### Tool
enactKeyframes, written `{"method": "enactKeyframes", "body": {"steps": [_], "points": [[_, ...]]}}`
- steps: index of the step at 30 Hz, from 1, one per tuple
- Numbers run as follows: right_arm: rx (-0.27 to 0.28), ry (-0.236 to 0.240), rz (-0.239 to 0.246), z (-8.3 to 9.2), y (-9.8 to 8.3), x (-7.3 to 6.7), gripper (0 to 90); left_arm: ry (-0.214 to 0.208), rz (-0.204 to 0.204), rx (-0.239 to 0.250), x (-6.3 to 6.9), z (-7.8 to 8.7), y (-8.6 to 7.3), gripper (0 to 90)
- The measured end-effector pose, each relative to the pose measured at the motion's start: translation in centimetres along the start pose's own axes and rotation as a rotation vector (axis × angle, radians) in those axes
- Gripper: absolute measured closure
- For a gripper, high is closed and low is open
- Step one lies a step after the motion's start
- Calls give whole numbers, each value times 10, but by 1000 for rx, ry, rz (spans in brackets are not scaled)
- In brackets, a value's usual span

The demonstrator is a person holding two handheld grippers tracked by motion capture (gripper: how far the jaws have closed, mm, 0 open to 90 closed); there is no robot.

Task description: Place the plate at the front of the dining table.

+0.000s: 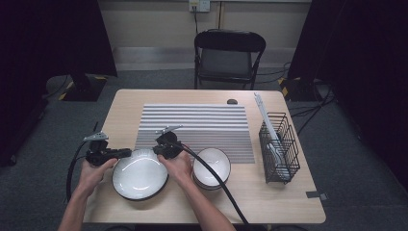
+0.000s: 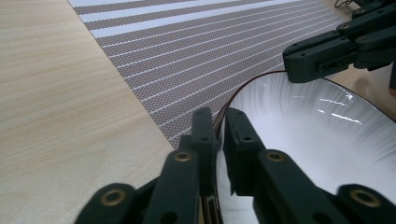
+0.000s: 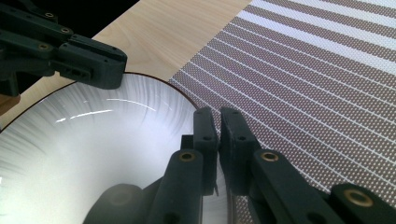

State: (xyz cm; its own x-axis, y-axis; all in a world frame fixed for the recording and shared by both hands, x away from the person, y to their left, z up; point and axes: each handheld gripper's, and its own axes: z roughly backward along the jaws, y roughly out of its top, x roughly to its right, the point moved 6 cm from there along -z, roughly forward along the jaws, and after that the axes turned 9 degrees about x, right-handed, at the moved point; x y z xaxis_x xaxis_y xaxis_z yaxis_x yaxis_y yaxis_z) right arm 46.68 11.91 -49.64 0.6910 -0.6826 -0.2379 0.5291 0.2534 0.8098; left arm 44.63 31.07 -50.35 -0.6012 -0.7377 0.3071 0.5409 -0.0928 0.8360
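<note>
A wide white plate (image 1: 139, 174) with a dark rim sits on the table, its far edge at the striped placemat (image 1: 197, 124). My left gripper (image 1: 126, 153) is shut on the plate's left rim. In the left gripper view its jaws (image 2: 219, 122) pinch the thin dark edge of the plate (image 2: 303, 140). My right gripper (image 1: 157, 150) is shut on the opposite rim. The right gripper view shows its jaws (image 3: 218, 121) clamped over the plate (image 3: 93, 154) edge. Each gripper appears across the plate in the other's view: the right gripper (image 2: 336, 51) and the left gripper (image 3: 70, 56).
A stack of white bowls (image 1: 212, 166) stands just right of the plate. A black wire rack (image 1: 279, 147) holding white utensils is at the table's right side. A small dark object (image 1: 232, 101) lies past the placemat, and a folding chair (image 1: 228, 57) stands behind the table.
</note>
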Motion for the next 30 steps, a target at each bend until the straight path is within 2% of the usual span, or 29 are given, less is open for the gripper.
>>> {"method": "enactKeyframes", "body": {"steps": [4, 7, 12, 15, 30], "points": [[1, -2, -1, 0, 0, 0, 860, -6, -3, 5, -1, 1, 0, 843], [8, -6, 1, 0, 0, -1, 857, -21, 15, 19, -1, 2, 1, 862], [9, -10, 13, 1, -1, -1, 853, -23, 18, 19, -2, 2, 1, 863], [-2, -11, 3, 1, 0, -1, 859, -22, 22, 20, -2, 2, 0, 863], [10, 1, -31, 1, -2, 0, 860, -21, 24, 17, -1, 2, 0, 860]]}}
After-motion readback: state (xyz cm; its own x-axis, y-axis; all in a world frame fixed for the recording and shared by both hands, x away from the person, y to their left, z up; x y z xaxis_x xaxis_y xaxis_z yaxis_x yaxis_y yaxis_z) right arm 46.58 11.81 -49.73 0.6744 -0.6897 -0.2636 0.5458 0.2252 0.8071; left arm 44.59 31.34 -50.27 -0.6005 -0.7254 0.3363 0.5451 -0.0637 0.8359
